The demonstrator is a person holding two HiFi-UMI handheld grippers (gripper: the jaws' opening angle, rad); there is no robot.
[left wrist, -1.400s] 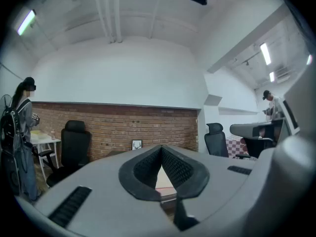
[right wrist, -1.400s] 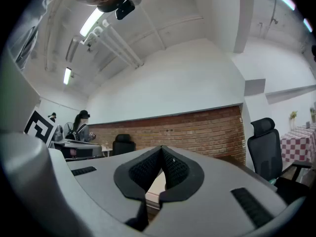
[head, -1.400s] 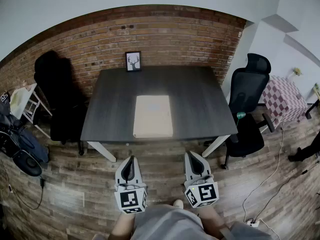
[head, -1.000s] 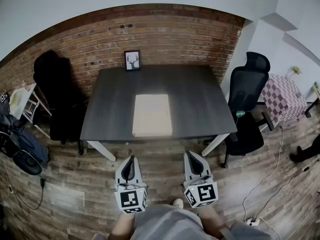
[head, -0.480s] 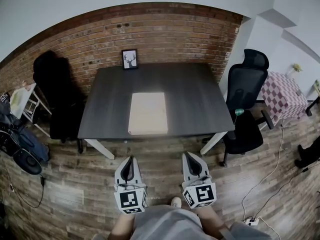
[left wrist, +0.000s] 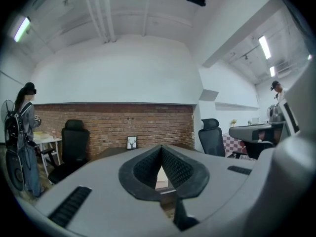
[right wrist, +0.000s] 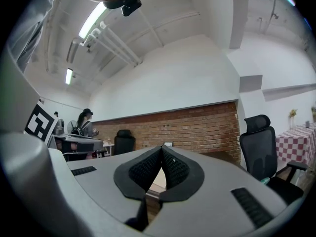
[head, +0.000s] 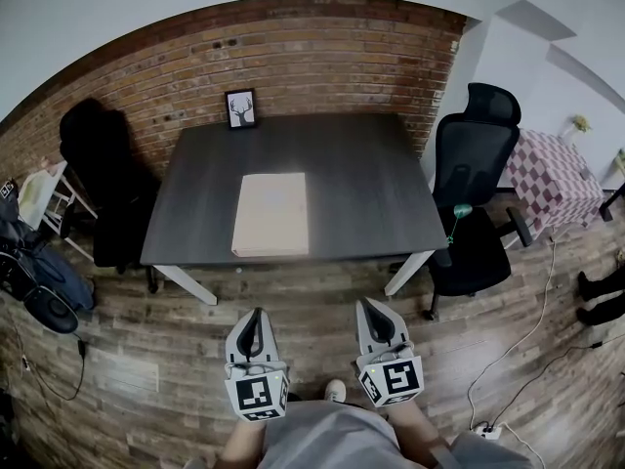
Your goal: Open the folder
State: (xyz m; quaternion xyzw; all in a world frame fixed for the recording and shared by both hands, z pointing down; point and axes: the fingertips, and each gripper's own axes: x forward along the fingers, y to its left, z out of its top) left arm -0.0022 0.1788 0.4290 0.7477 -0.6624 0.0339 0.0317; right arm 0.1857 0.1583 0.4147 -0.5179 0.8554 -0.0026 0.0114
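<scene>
A tan folder point(head: 272, 214) lies flat and closed on the dark table point(head: 371, 193), near the table's front edge. A sliver of it shows between the jaws in the left gripper view point(left wrist: 162, 181). My left gripper point(head: 255, 318) and right gripper point(head: 372, 308) hover side by side over the wooden floor, short of the table and well apart from the folder. Both point level toward the table. Each has its jaws shut with nothing between them, as the left gripper point(left wrist: 161, 149) and right gripper point(right wrist: 162, 149) show in their own views.
A framed deer picture point(head: 240, 108) stands at the table's far edge against the brick wall. A black office chair point(head: 467, 203) sits right of the table, another dark chair point(head: 98, 179) left. A checkered table point(head: 552, 179) is far right. A person with a backpack point(left wrist: 22, 137) stands left.
Both grippers and the head have moved toward the table. The table and folder now sit lower and further left in the head view. Both pairs of jaws stayed shut.
</scene>
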